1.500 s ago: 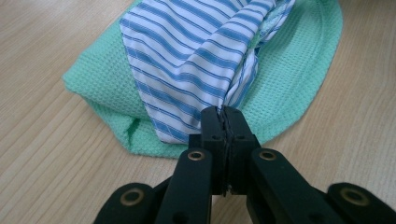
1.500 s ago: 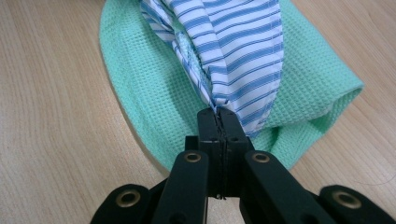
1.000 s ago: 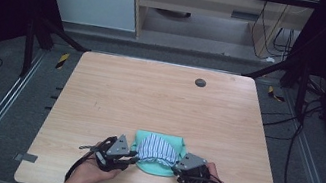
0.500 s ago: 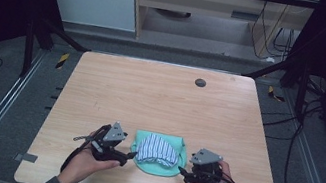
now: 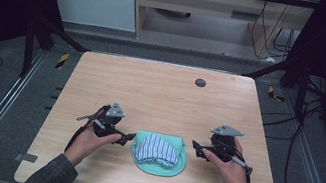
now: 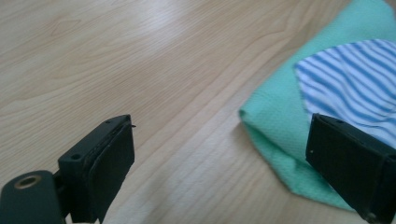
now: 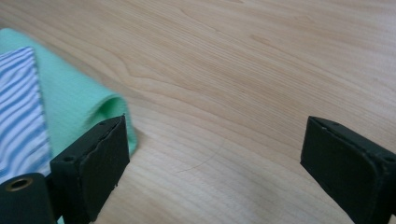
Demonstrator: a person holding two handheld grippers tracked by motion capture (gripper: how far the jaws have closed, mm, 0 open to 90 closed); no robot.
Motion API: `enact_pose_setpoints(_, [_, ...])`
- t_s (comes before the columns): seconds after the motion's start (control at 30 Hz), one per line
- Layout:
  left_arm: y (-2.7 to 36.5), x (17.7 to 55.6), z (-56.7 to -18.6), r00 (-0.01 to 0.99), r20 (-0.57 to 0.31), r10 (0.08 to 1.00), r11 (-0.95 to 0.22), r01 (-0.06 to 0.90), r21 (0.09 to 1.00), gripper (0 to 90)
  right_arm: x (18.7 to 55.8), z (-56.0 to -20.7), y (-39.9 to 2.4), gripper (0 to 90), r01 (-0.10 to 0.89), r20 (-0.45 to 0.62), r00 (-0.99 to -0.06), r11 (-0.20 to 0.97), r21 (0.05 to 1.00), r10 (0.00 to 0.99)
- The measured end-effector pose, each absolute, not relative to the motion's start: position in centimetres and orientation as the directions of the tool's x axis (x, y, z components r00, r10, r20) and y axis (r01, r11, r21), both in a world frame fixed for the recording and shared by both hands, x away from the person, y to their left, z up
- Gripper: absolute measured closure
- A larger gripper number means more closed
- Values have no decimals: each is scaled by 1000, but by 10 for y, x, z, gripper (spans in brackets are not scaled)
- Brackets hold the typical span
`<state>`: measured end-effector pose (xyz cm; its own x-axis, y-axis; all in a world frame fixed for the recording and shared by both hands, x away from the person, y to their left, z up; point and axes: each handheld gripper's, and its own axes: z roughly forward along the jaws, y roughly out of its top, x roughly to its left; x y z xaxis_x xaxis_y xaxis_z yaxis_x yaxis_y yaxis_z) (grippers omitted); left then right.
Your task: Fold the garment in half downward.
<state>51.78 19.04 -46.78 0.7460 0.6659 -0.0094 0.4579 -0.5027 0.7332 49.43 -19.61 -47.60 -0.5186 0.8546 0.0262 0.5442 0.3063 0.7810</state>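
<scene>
High view: you are holding both tongs, left tongs [image 5: 128, 137] and right tongs [image 5: 196, 147], wide beside the folded cloths [image 5: 159, 152], apparently touching nothing on the desk [image 5: 161, 91].

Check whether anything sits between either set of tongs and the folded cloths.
Nothing visible does. Bare table lies between the left tongs and the green cloth, and between the right tongs and it. The striped cloth lies on top.
</scene>
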Motion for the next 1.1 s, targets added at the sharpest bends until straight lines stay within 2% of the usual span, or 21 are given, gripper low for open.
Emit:
enact_pose_setpoints(0.1, [202,529,-472,731,-26,681,-489,481,728,78,504,-481,-202,85,570,36,-495,293,768,868])
enact_pose_setpoints(0.23, [215,540,-477,705,-5,709,-492,500,712,78,518,-487,-210,85,603,56,-456,262,754,888])
enact_pose_setpoints(0.33, [227,548,-481,651,50,757,-488,514,706,79,527,-492,-218,107,626,41,-393,234,744,919])
enact_pose_setpoints(0.4, [235,553,-483,622,41,782,-457,527,717,81,533,-496,-226,106,640,1,-351,239,730,936])
enact_pose_setpoints(0.53, [250,559,-489,593,27,805,-420,537,731,77,542,-505,-238,104,694,39,-252,152,703,967])
enact_pose_setpoints(0.8, [262,565,-503,538,11,843,-387,592,707,70,543,-510,-237,89,661,18,-190,115,741,982])
enact_pose_setpoints(0.97, [265,567,-505,532,0,847,-370,588,719,58,546,-511,-227,68,665,-3,-174,120,737,985])
enact_pose_setpoints(1.1, [263,568,-507,542,25,840,-391,572,721,43,547,-511,-226,55,669,-7,-171,121,734,985])
